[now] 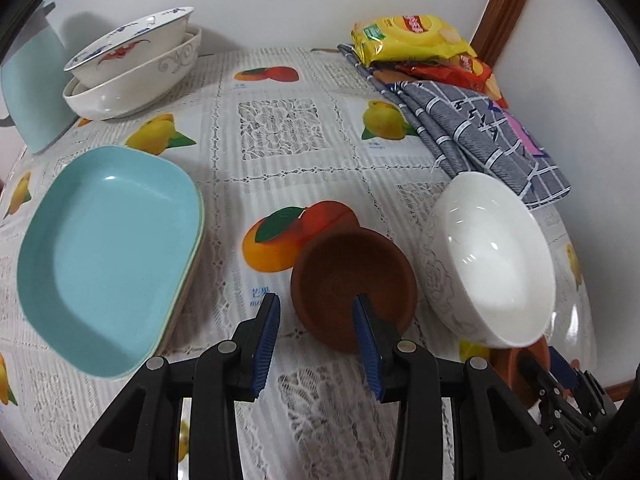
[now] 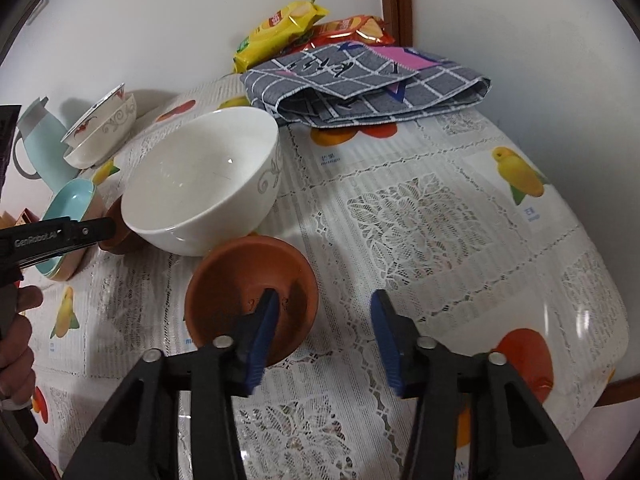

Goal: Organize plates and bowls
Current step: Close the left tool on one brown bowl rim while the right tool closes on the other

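**A:** Blue-padded fingers [image 1: 264,344] of the left gripper [image 1: 316,300] sit nearest the lens. State?

**B:** Jaws apart, nothing clamped. They straddle the near-left rim of a small round brown bowl with a matt, clay-like look, the left brown bowl [image 1: 352,280]. One finger is outside and one is over the hollow. No pad is seen pressing.

**A:** Layout, left to right?

**B:** Left: a stack of shallow turquoise rectangular dishes [image 1: 108,248]. Far left: two nested painted porcelain bowls [image 1: 132,64] beside a pale blue jug [image 1: 32,80]. Then comes the left brown bowl, with a deep glossy white porcelain bowl [image 1: 488,260] just right of it. Near right is its twin, the right brown bowl [image 2: 252,292], far rim at the white bowl's foot. Whether they touch, cannot tell. Far right: a folded grey checked cloth [image 2: 368,84] and yellow and red snack packets [image 2: 288,28].

**A:** Right gripper [image 2: 325,296]?

**B:** Also parted and empty. Its left finger is inside the hollow, its right finger is outside, and the rim wall stands between them.

**A:** Handling?

**B:** Judgement only:
- The brown bowls look light and rigid, and their matt surface should give good friction, though they would be brittle if dropped.
- Pinch the rim wall with the pads set well down.
- The glazed white bowl looks heavier and more slippery, so avoid knocking it on the lift.
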Demonstrator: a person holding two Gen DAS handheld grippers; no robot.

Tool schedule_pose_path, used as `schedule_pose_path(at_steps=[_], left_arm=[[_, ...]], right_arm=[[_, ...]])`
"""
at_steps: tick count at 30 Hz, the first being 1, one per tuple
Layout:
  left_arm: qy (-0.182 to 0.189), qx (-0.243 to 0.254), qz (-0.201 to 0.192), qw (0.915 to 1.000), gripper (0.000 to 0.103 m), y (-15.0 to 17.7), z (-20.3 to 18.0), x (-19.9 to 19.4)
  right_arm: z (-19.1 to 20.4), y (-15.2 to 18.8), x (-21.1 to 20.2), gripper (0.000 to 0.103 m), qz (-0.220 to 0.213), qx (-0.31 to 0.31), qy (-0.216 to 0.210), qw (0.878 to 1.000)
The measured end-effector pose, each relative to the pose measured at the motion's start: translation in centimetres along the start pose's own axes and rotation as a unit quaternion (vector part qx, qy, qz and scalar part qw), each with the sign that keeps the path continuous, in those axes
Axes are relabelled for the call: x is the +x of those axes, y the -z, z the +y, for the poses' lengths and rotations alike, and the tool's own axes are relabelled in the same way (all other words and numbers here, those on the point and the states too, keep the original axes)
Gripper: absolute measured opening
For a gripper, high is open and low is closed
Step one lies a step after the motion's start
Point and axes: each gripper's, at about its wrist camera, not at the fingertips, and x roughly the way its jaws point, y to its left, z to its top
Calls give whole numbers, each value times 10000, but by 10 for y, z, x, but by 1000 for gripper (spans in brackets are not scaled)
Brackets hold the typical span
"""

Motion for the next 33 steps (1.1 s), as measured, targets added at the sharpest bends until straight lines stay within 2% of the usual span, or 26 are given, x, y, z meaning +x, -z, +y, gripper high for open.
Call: schedule_pose_path(at_steps=[6,16,18,19,21,25,28,33], left_arm=[[-196,-55,91,9998,36,-2,-5,20],[-33,-218,-143,9997,36,-5,-1,23],[68,-251,-152,9995,33,-5,1,23],[104,-246,-142,9995,25,-6,1,23],[134,-273,-119,9995,23,-6,2,23],[211,-300,-81,9993,15,-4,5,19],[280,-282,-115,9991,10,0,7,13],[451,-255,-185,9985,9,8,9,-1]], right_arm=[[-2,-1,6,45,-59,-34,-95,9999],[3,-12,14,45,-27,-157,-148,9998],[4,-13,15,35,-2,-184,-195,9996],[4,-14,15,32,12,-172,-248,9995],[5,-14,15,19,30,-143,-326,9994],[6,-13,14,17,4,-88,-307,9995],[4,-11,10,12,-32,59,-349,9994],[5,-7,3,10,-92,150,-351,9992]])
